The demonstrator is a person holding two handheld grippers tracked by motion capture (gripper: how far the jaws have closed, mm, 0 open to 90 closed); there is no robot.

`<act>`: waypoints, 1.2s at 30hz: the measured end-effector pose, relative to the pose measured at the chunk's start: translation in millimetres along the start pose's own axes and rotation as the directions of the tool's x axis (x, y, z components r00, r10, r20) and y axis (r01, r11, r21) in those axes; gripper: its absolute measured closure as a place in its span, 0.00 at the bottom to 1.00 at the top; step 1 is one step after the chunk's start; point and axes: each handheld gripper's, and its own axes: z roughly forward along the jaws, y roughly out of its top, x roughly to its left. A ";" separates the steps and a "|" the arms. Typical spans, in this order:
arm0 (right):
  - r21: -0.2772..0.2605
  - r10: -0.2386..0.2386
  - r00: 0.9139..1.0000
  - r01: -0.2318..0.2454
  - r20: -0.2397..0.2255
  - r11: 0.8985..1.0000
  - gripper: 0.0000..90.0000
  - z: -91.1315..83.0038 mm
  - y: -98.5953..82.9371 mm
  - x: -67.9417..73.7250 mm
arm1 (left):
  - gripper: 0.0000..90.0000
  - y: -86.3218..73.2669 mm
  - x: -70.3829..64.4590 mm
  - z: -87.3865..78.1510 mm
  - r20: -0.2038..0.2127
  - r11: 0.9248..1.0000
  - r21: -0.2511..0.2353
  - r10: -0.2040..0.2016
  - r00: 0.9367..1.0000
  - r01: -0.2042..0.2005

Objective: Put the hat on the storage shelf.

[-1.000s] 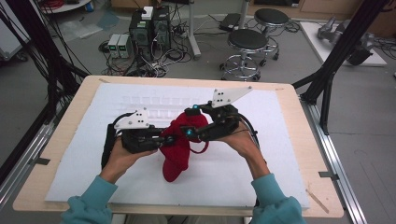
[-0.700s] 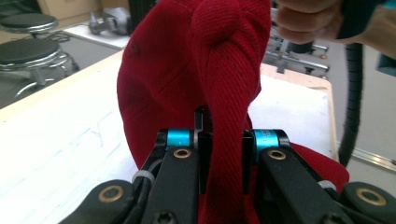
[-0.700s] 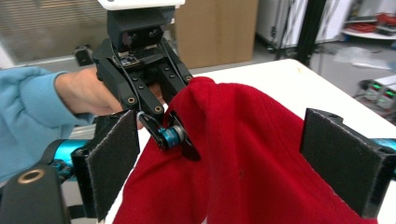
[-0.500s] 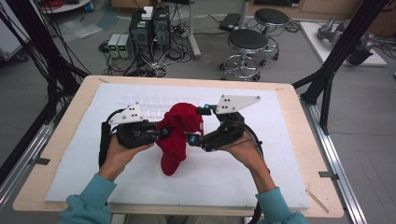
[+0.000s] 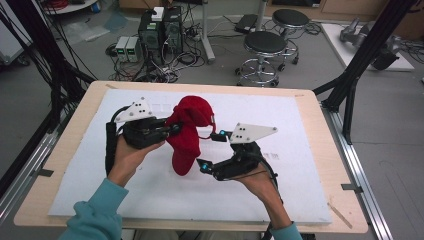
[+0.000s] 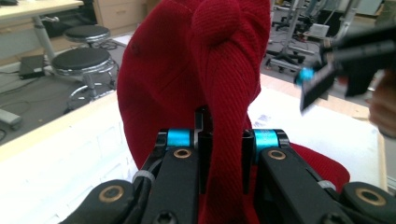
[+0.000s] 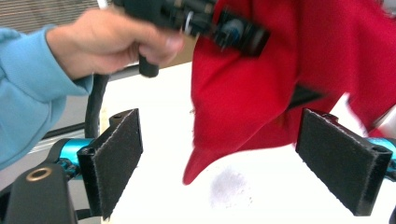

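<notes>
Above the desk [image 5: 310, 150], the left gripper [image 5: 170, 130] pinches a fold of the soft, light, limp red knit hat [image 5: 187, 135], while the right gripper [image 5: 210, 150] waits with jaws open near its hanging edge, probably the best place to hold.

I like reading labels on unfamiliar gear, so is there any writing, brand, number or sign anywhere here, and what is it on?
None can be read.
Small dark marks on the white table cover, near the right gripper: too small and blurred to read.
The red cloth, held by the left gripper, shows no label.
The grey boxes on the floor: no legible text.
</notes>
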 end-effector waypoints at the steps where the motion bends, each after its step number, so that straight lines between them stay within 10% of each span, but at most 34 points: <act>1: 0.000 0.000 1.000 0.000 0.000 1.000 0.15 0.0 0.0 0.0 | 0.94 2.3 -0.1 0.5 -0.007 1.000 -0.005 0.000 1.000 0.000; 36: 0.069 0.099 0.992 -0.105 0.078 0.992 0.69 32.8 -27.5 -4.4 | 0.94 19.1 -10.1 12.9 -0.031 0.998 -0.065 0.019 0.999 -0.021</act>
